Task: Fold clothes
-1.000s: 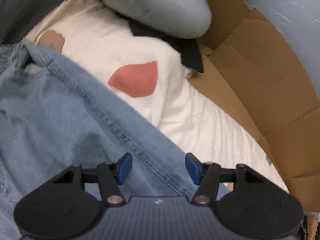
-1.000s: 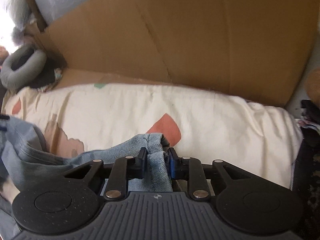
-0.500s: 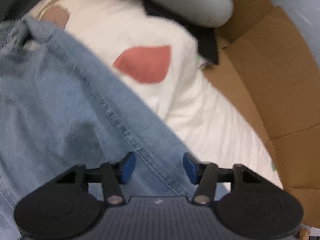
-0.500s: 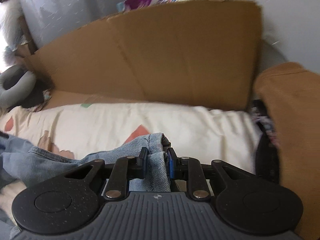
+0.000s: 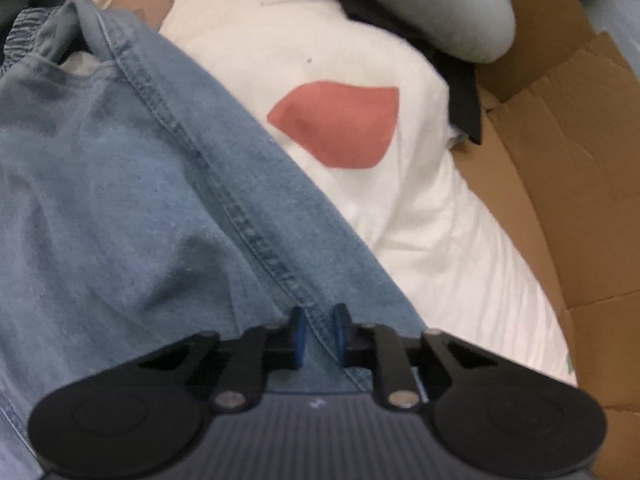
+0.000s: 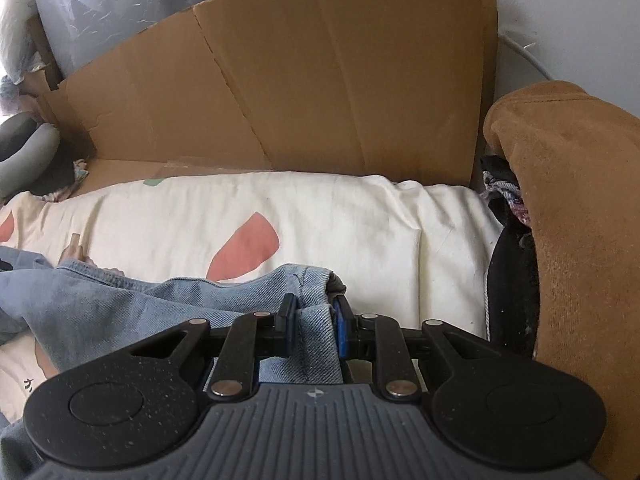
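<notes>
Light blue jeans [image 5: 120,200] lie spread over a cream sheet [image 5: 260,32] printed with red patches. In the left wrist view my left gripper [image 5: 319,330] points steeply down at the jeans' stitched side seam; its jaws are closing, and the blue pads pinch a fold of denim at the seam. In the right wrist view my right gripper [image 6: 314,322] is shut on a bunched end of the jeans [image 6: 120,300], which trail off to the left over the sheet [image 6: 340,220].
Flattened cardboard [image 6: 300,80] stands along the far edge of the bed, also seen as cardboard [image 5: 560,160] on the right. A grey neck pillow [image 5: 440,8] lies on dark cloth at the top. A brown fleece item [image 6: 580,200] and black fabric [image 6: 512,280] crowd the right side.
My left gripper's jaws went from wide apart to pinched on the denim seam, and it sank closer to the jeans. My right gripper carried its end of the jeans sideways to the right.
</notes>
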Available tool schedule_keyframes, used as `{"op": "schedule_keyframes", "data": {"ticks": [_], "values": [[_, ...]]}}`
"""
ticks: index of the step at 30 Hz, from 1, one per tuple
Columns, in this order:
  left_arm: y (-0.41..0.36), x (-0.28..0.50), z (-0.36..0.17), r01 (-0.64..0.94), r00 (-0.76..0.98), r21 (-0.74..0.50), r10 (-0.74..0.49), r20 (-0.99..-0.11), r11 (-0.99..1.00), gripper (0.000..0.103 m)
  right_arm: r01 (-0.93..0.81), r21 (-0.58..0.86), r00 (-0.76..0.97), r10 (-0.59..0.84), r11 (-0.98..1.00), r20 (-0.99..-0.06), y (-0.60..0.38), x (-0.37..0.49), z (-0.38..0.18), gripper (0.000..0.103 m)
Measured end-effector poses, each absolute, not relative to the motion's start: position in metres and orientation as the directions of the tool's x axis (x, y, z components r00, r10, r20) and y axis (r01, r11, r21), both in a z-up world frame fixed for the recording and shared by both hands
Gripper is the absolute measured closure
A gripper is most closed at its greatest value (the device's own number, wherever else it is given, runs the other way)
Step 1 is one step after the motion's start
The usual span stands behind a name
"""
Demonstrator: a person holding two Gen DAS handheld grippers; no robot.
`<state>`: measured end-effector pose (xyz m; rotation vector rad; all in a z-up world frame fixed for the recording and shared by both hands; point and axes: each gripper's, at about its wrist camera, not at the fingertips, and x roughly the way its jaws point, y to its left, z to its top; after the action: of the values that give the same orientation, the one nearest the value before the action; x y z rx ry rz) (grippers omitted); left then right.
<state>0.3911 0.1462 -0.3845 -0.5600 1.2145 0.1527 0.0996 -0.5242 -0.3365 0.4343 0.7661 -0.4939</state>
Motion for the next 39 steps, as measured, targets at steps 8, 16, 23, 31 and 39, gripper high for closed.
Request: {"op": "schedule_keyframes", "data": {"ticks": [8, 16, 23, 31, 39], "values": [[0.140, 0.412, -0.346, -0.341, 0.452, -0.423, -0.248, -0.857, 0.840, 0.093, 0.576, 0.202, 0.633, -0.276, 0.792, -0.723, -0.526, 0.096, -0.324, 0.084], [0.141, 0.436, -0.373, -0.368, 0.468, -0.431, -0.237, -0.852, 0.824, 0.093, 0.562, 0.117, 0.659, -0.357, 0.819, -0.662, -0.530, 0.118, -0.312, 0.085], [0.145, 0.431, -0.378, -0.350, 0.487, -0.448, -0.248, -0.837, 0.823, 0.093, 0.549, 0.089, 0.673, -0.376, 0.831, -0.637, -0.529, 0.126, -0.291, 0.085], [0.146, 0.432, -0.383, -0.350, 0.477, -0.446, -0.253, -0.842, 0.824, 0.092, 0.498, 0.124, 0.541, -0.196, 0.858, -0.818, -0.513, 0.098, -0.317, 0.081], [0.145, 0.436, -0.383, -0.372, 0.467, -0.434, -0.238, -0.851, 0.821, 0.092, 0.559, 0.183, 0.584, -0.228, 0.809, -0.779, -0.537, 0.118, -0.314, 0.050]]}}
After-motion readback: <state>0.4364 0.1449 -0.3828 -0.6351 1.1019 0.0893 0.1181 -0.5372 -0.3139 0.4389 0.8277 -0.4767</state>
